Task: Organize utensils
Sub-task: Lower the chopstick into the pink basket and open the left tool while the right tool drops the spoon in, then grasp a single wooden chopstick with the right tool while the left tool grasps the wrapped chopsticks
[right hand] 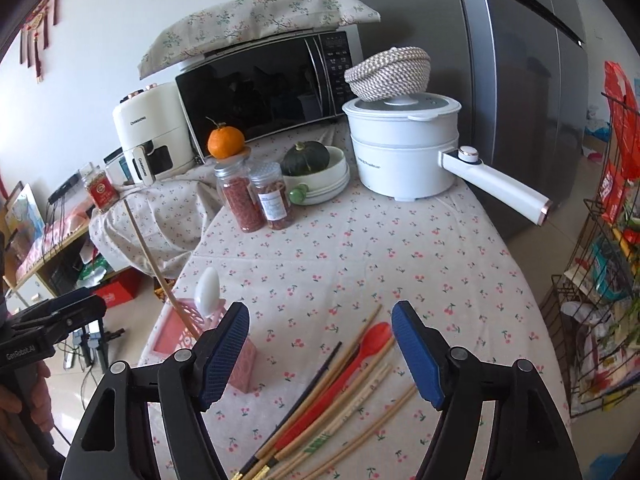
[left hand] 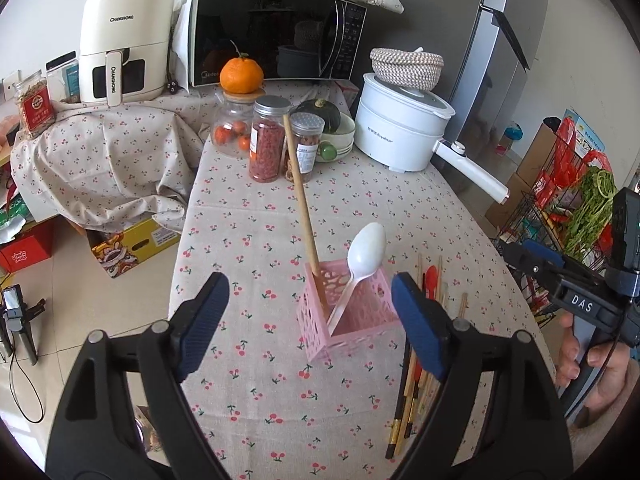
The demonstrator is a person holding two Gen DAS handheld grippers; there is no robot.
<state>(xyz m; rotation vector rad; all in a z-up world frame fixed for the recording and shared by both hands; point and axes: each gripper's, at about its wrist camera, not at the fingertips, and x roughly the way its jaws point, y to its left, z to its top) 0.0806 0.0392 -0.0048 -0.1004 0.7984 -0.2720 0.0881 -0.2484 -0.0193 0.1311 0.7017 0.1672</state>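
Note:
A pink perforated utensil holder (left hand: pixel 352 316) stands on the cherry-print table and holds a white plastic spoon (left hand: pixel 366 254) and one long wooden chopstick (left hand: pixel 302 200). My left gripper (left hand: pixel 310 300) is open and empty, just in front of the holder. The holder also shows at the left of the right wrist view (right hand: pixel 188 336). A red spoon (right hand: pixel 352 364) and several loose chopsticks (right hand: pixel 360 408) lie on the cloth. My right gripper (right hand: pixel 320 344) is open and empty, hovering over them. The pile also shows right of the holder in the left wrist view (left hand: pixel 424 360).
Spice jars (left hand: pixel 268 140), a glass jar with an orange on top (left hand: pixel 240 76), a bowl with a dark squash (left hand: pixel 332 128) and a white electric pot (left hand: pixel 400 128) stand at the table's far end. A microwave (left hand: pixel 276 40) sits behind. A wire rack (left hand: pixel 568 208) stands to the right.

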